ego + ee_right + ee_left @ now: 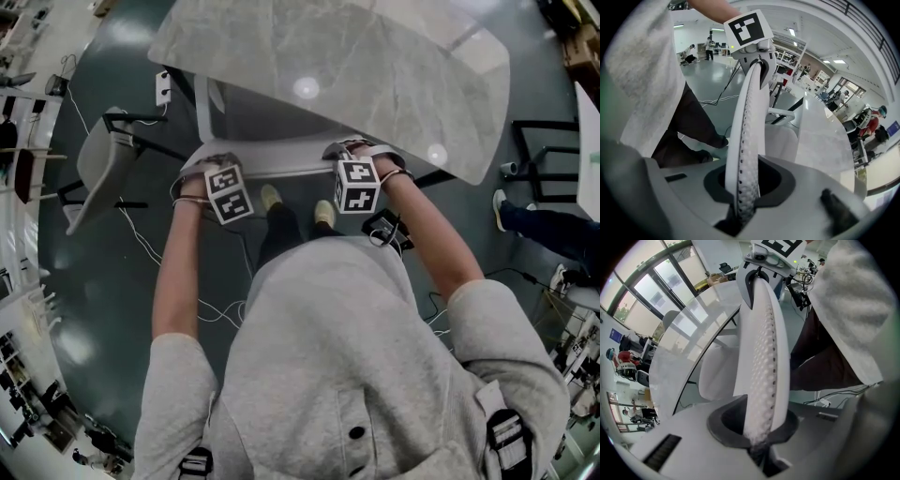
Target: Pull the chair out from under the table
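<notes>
Left hand-held gripper (759, 439) clamps the chair backrest (764, 343), unseen from overhead.

The white moulded plastic chair (281, 159) stands partly under the near edge of the grey marble-patterned table (375, 66). The left gripper (208, 169) sits on its backrest's left end, the right gripper (361, 153) on the right end. A pale shell chair (98, 164) stands left of the table.

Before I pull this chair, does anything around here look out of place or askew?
Nothing damaged or spilled. Loose cables trail across the floor beside the feet, and a second chair stands angled away from the table.
</notes>
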Motion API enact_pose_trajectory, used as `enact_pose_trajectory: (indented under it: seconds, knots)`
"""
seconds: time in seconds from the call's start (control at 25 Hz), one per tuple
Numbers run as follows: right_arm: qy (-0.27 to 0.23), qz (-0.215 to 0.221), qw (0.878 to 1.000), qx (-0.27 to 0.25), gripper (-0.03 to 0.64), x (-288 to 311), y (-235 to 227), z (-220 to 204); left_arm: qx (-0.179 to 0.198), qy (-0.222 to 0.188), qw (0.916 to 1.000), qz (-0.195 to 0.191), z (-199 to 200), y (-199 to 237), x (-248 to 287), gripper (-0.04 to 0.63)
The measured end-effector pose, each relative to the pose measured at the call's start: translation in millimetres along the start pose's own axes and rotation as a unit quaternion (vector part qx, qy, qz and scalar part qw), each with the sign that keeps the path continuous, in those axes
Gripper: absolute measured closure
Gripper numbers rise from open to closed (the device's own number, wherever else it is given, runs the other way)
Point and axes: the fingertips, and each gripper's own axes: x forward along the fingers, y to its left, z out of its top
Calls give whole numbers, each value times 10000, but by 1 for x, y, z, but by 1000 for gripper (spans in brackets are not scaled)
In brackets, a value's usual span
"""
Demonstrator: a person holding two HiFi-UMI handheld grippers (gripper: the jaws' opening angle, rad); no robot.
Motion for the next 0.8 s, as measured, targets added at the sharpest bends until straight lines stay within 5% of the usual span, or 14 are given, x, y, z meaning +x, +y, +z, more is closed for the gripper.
enact_pose_trajectory:
  seconds: [0.8]
  knots:
    - [-34, 155, 9990, -423, 568, -13, 51, -14, -424, -124, 9990, 113, 20, -61, -9, 548]
